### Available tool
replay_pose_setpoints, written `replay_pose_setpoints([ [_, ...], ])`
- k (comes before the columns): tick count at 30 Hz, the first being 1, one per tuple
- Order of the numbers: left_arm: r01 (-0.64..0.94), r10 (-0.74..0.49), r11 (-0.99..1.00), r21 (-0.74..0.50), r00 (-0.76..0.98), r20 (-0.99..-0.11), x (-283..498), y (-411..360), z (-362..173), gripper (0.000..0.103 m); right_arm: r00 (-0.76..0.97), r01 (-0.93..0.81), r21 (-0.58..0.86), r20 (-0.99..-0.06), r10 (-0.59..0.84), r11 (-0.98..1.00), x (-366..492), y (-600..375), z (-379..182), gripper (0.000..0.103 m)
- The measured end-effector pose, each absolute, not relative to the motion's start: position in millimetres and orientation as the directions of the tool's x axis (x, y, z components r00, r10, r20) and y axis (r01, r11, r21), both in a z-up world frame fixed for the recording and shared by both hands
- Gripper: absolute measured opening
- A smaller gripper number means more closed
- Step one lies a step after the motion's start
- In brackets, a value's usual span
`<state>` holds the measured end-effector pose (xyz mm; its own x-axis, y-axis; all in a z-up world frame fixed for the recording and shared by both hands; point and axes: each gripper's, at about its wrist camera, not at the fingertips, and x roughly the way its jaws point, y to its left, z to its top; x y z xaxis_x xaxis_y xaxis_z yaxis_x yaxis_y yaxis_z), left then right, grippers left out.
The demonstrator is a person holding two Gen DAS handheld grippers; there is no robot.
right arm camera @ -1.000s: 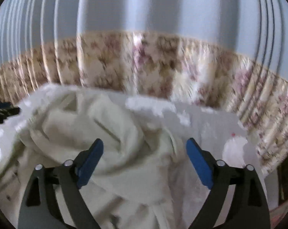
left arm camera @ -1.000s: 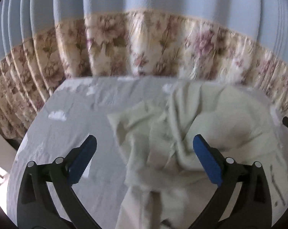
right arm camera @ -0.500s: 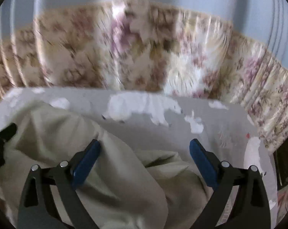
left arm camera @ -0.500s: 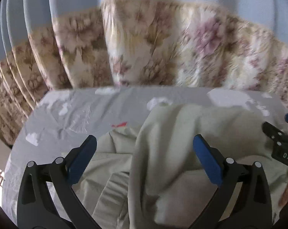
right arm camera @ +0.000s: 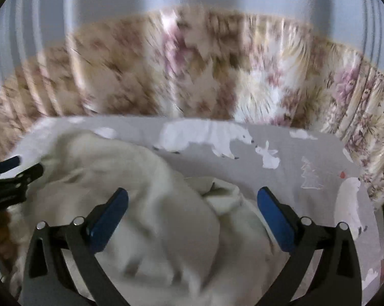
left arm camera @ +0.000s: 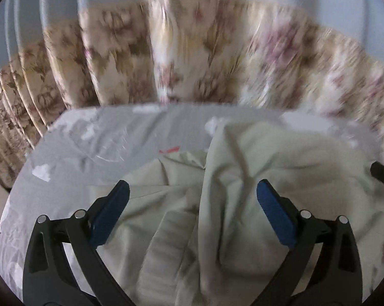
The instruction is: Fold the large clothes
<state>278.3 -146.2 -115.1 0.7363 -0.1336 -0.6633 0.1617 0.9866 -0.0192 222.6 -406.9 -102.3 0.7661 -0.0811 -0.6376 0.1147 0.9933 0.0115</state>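
Both jaws spread wide, nothing gripped; right gripper (right arm camera: 192, 216) has just been opening, left gripper (left arm camera: 192, 214) alongside. Garment (left arm camera: 242, 191) lies crumpled on the sheet (left arm camera: 102, 148) below them. Probably best to find edge or corners, pinch one layer, then spread flat.

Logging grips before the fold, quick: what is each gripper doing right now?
Left gripper: open, holding nothing, above the cream garment.
Right gripper: open, fingers just widened, nothing gripped.
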Motion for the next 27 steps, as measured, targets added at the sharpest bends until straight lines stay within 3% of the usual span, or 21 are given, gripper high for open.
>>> replay_pose_setpoints([
  [6,0.236,-0.21,0.971,-0.033,0.783,-0.585,180,-116,-85,0.1,0.793,0.041,0.129,-0.607,0.046,0.991,125,-404,-80,0.101],
  [11,0.223,-0.206,0.974,-0.037,0.804,-0.558,90,-68,-80,0.1,0.808,0.009,0.113,-0.586,0.06,0.994,22,-403,-74,0.101],
  [20,0.108,-0.107,0.994,-0.033,0.812,-0.574,-56,13,-123,0.1,0.784,0.094,0.012,-0.617,-0.066,0.996,-145,-415,-113,0.101],
  [23,0.103,-0.129,0.992,-0.078,0.804,-0.58,-80,23,-132,0.1,0.778,0.123,0.045,-0.624,-0.069,0.991,-164,-426,-125,0.101],
  [27,0.124,-0.113,0.992,-0.02,0.805,-0.583,-96,14,-145,0.1,0.768,0.161,0.072,-0.636,-0.079,0.984,-176,-433,-140,0.101],
])
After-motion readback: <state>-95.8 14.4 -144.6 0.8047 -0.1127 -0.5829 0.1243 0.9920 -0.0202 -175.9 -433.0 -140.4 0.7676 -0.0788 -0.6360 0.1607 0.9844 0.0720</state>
